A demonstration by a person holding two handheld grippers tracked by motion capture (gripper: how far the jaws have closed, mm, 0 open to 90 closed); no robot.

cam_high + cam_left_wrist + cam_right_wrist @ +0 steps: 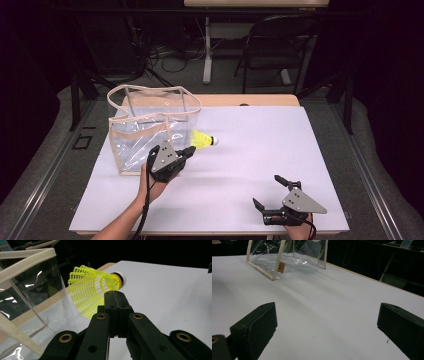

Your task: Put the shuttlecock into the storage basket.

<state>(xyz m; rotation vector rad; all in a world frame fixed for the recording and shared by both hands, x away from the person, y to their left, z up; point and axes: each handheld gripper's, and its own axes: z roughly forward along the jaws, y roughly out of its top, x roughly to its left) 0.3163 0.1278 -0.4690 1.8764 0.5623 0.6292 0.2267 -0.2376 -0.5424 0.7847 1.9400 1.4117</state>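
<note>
In the high view the left gripper holds a yellow shuttlecock above the white table, just beside the clear bag; the right gripper rests near the table's front edge, jaws spread. The left gripper view shows the jaws clamped together on the shuttlecock's mesh skirt, the bag close by. In the right gripper view the jaws stand wide apart with nothing between them, the bag well beyond.

White-topped table, with a clear cream-trimmed bag standing at its far-left part.
</note>
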